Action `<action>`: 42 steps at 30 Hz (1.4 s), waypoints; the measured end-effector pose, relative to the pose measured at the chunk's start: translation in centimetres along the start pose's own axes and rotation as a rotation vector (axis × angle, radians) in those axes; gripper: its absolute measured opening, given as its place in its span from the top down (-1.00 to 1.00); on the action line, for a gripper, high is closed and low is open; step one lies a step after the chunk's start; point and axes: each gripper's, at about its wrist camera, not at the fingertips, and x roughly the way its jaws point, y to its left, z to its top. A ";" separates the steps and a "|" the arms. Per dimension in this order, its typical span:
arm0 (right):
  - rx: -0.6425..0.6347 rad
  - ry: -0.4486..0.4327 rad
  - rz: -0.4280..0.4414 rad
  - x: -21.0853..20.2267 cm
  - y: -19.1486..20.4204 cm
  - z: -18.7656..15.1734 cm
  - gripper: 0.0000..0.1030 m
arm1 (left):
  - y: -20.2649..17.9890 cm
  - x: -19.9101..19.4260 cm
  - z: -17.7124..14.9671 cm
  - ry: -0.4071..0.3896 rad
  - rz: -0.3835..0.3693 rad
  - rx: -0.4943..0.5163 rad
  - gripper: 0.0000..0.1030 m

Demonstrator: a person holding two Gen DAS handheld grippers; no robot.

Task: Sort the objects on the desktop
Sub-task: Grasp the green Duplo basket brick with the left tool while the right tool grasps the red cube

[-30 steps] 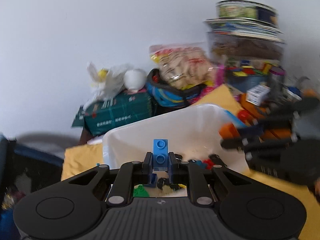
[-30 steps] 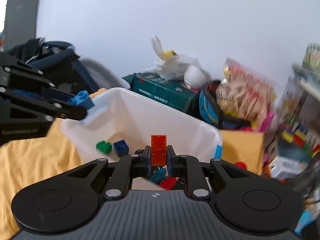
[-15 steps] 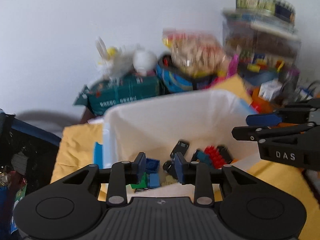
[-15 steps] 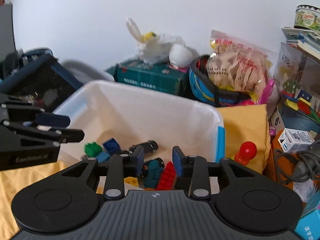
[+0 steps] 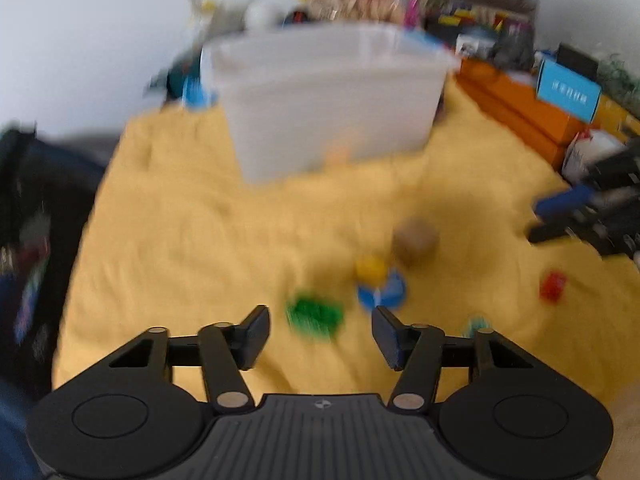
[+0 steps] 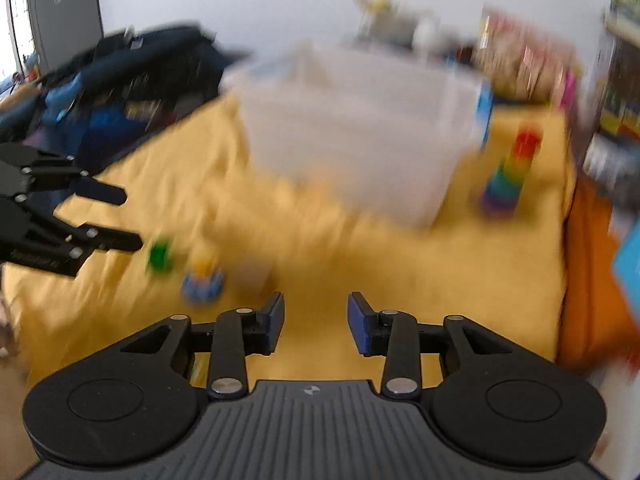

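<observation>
Your left tongs (image 5: 320, 334) are opening, released, over the green brick (image 5: 315, 315); your right tongs (image 6: 316, 322) are released and empty above the yellow cloth (image 6: 400, 264).

Both views are evenly and brightly lit by soft daylight; a bright window strip is seen at the far upper left of the right view. No glare is found. Only faint, soft shadows are cast on the yellow cloth (image 5: 200, 240) ahead of the claws. Heavy motion blur is spread over everything beyond the claws: the white bin (image 5: 328, 100), the green block (image 5: 314, 316) and the clutter behind are smeared. The left gripper (image 5: 320, 336) and right gripper (image 6: 316, 320) are kept sharp. Fisheye bending and dark corners are seen at the edges.
</observation>
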 end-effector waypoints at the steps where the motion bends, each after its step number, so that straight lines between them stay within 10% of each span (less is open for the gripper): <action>1: 0.012 0.040 0.030 0.1 0.4 -1.2 0.34 | -0.1 0.3 -0.3 0.017 -0.002 -0.026 -0.08; 10: 0.045 0.049 -0.028 -0.3 2.2 -3.9 0.25 | 0.5 5.0 2.3 0.132 0.053 -0.214 0.09; 14: 0.022 0.007 -0.088 -1.2 2.5 -4.2 0.07 | -0.5 6.2 2.2 0.158 0.064 -0.161 0.21; 21: 0.056 0.048 -0.118 -1.3 1.9 -5.7 0.07 | -0.5 3.6 -0.4 0.183 -0.152 -0.072 0.21; 33: 0.081 0.140 -0.152 1.7 1.8 -6.1 0.55 | -0.9 1.8 -1.9 0.151 -0.051 0.040 0.16; 42: 0.070 0.132 -0.124 1.7 1.7 -5.8 0.49 | -1.3 2.3 -2.4 0.145 -0.064 0.057 0.16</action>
